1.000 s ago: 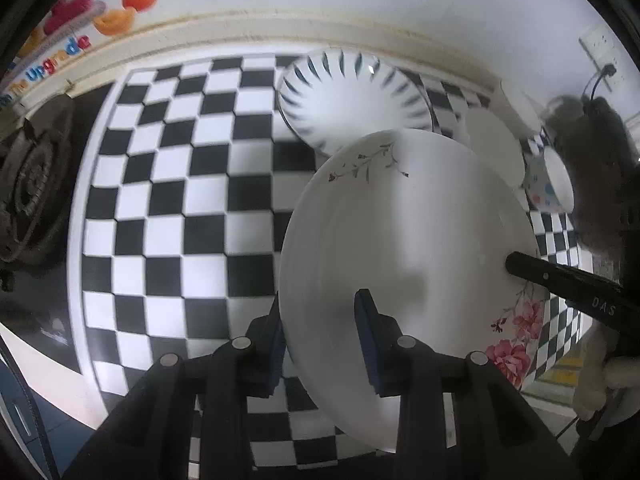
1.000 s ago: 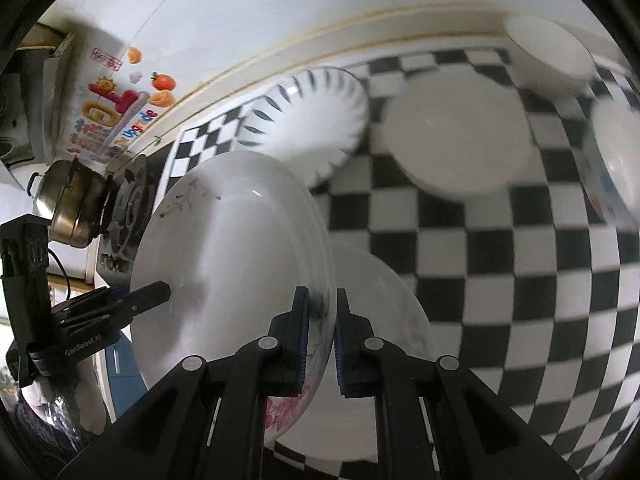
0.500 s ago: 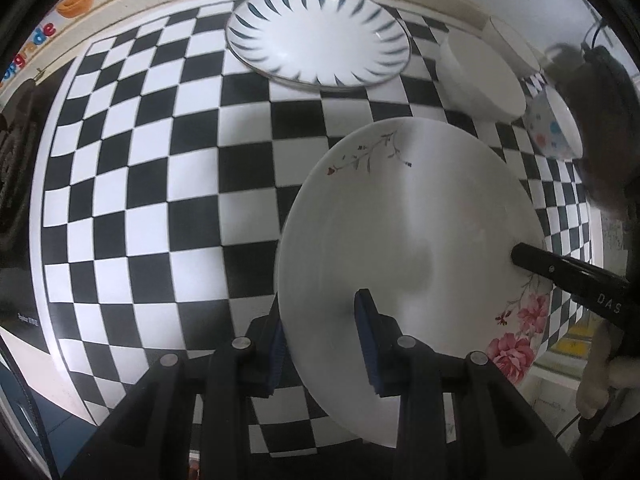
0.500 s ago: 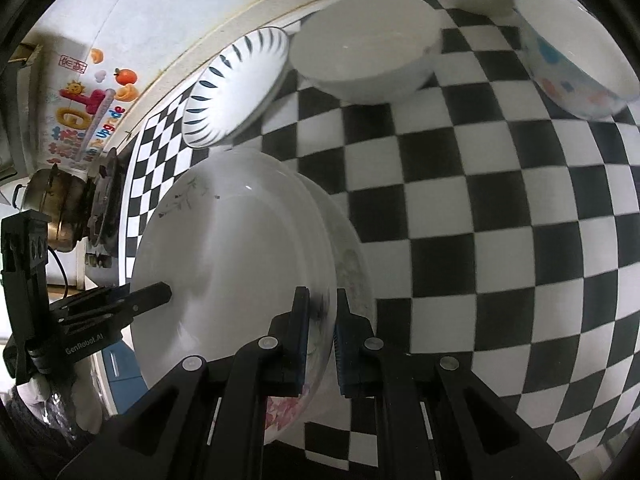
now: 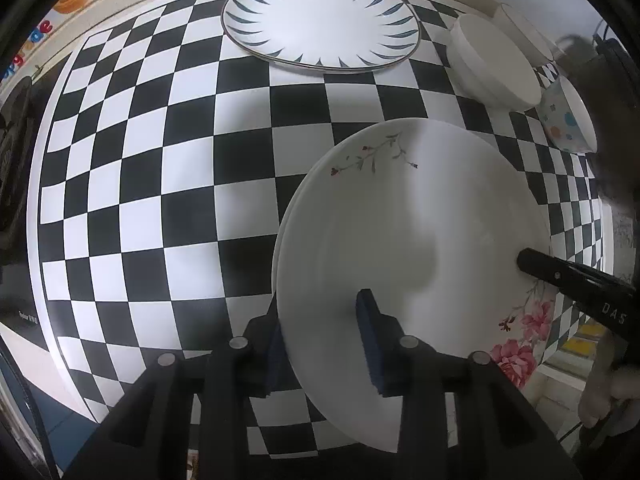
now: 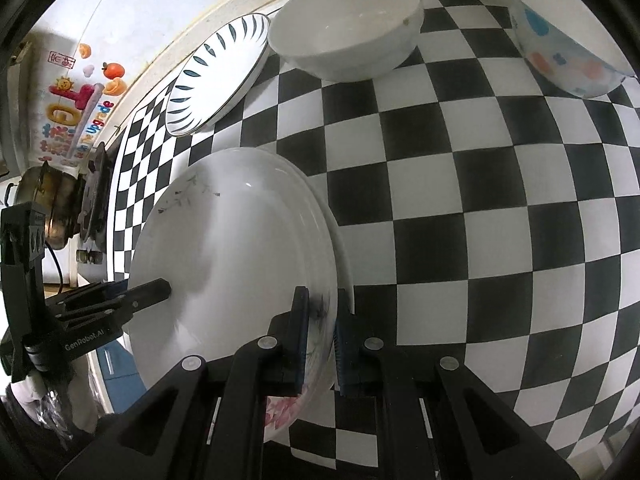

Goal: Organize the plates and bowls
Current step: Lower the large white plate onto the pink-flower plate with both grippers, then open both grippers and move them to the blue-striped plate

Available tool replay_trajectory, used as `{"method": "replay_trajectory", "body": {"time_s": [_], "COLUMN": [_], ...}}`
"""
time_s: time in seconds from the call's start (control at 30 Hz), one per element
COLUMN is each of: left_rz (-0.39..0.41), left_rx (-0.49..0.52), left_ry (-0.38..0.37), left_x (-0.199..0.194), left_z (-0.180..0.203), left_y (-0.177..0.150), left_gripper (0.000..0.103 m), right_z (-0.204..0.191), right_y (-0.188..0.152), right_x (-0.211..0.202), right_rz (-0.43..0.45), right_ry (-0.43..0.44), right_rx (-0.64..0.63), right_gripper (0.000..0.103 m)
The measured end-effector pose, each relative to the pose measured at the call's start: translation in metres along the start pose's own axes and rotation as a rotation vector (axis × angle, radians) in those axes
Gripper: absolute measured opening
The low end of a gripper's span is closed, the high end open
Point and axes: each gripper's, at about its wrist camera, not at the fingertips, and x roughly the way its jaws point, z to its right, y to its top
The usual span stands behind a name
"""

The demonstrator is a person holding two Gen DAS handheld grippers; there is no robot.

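A white plate with pink flowers (image 5: 420, 232) (image 6: 236, 264) is held by both grippers just over a second, similar plate whose rim (image 6: 344, 256) shows beneath it. My left gripper (image 5: 324, 344) is shut on its near rim. My right gripper (image 6: 320, 332) is shut on the opposite rim; its finger also shows in the left wrist view (image 5: 560, 276). A white plate with blue leaf marks (image 5: 320, 20) (image 6: 216, 76) lies at the back. A plain white bowl (image 5: 492, 68) (image 6: 348, 36) and a dotted bowl (image 5: 568, 120) (image 6: 560, 44) stand to the right.
The counter has a black-and-white checked cover (image 5: 160, 160). A gas stove (image 5: 12, 152) with a metal pot (image 6: 48, 204) sits at the left end. Another white bowl (image 5: 524, 28) stands by the wall. The counter's front edge (image 5: 60, 360) is near.
Both grippers have lowered the flowered plate toward the counter, down over the second plate. The back plate and bowls now look larger and nearer in both views.
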Motion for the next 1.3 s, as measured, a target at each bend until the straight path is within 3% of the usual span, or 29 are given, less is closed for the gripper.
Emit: {"method": "replay_trajectory", "body": {"time_s": [0.27, 0.37, 0.53, 0.97, 1.3], "left_rz": [-0.057, -0.078, -0.079, -0.051, 0.012], "left_rx": [-0.004, 0.017, 0.041, 0.045, 0.068], "left_ry": [0.005, 0.061, 0.074, 0.078, 0.084], "left_x": [0.001, 0.004, 0.007, -0.001, -0.027], "left_z": [-0.003, -0.003, 0.0, 0.003, 0.014], "left_y": [0.008, 0.009, 0.006, -0.004, -0.008], "left_gripper": [0.032, 0.032, 0.032, 0.032, 0.032], "right_z": [0.004, 0.004, 0.0, -0.013, -0.03], "right_y": [-0.001, -0.004, -0.005, -0.007, -0.003], "right_x": [0.003, 0.004, 0.005, 0.0, -0.015], "right_rz": [-0.036, -0.041, -0.071, -0.107, -0.085], "right_ry": [0.017, 0.023, 0.022, -0.104, -0.236], "right_rx": [0.065, 0.074, 0.078, 0.116, 0.06], "right_gripper": [0.016, 0.016, 0.019, 0.019, 0.02]}}
